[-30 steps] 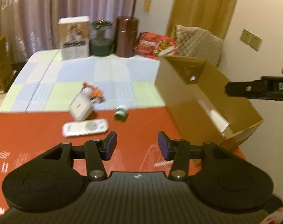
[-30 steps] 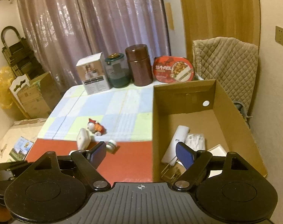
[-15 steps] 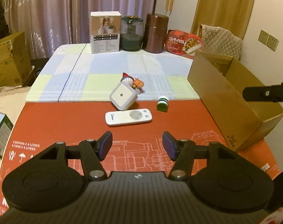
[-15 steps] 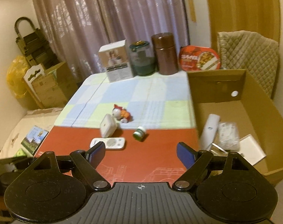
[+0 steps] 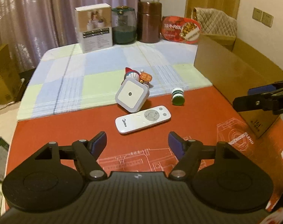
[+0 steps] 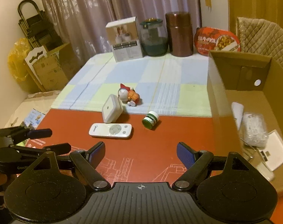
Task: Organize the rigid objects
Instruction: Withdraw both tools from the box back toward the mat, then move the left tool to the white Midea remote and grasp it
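Red matting covered the near table, and the white remote lay flat just ahead of the left gripper, whose empty jaws had just been opening. The remote looked light, stiff and slick, best pinched across its narrow sides. The right gripper also stood open and empty.

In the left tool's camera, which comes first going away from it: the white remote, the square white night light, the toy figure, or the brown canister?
From the left tool:
1. White remote, lying on the red mat just ahead.
2. Square night light, propped at the mat's far edge.
3. Toy figure, right behind it on the checked cloth.
4. Brown canister, at the table's far end.
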A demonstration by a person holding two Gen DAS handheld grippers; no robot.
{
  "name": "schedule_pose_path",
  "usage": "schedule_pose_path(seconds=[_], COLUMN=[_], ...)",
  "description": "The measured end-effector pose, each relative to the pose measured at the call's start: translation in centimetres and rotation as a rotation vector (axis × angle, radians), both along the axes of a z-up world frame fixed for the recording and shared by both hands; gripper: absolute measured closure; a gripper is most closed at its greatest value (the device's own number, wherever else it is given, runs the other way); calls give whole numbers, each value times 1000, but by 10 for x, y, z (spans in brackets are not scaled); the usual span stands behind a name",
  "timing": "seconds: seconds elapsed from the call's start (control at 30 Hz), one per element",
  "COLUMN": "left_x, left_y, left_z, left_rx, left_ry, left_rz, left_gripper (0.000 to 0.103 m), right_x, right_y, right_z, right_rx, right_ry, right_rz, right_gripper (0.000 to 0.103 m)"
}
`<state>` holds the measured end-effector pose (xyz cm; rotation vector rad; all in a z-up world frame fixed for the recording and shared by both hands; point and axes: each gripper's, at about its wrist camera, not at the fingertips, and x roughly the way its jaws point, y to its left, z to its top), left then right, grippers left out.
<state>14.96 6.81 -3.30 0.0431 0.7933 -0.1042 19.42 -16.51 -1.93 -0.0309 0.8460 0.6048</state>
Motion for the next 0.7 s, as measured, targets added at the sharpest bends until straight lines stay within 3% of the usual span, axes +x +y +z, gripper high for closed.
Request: schedule_pose_path(seconds=[0.27, 0.6, 0.7], left_x=[42, 76, 84], left_y=[3, -2, -1], left_z=[-36, -70, -72], left_rx=[61, 167, 166], left_ry=[12, 23, 19], left_rz=[-109, -240, -256], left_gripper=[31, 30, 30], right_x=[38, 77, 81], right_y=[16, 33, 36], right_z=[-42, -68, -73], right_rx=[-24, -93, -117], right_ry=[52, 47, 46], right_rz=[-18, 13, 23], right_gripper=[22, 22, 22])
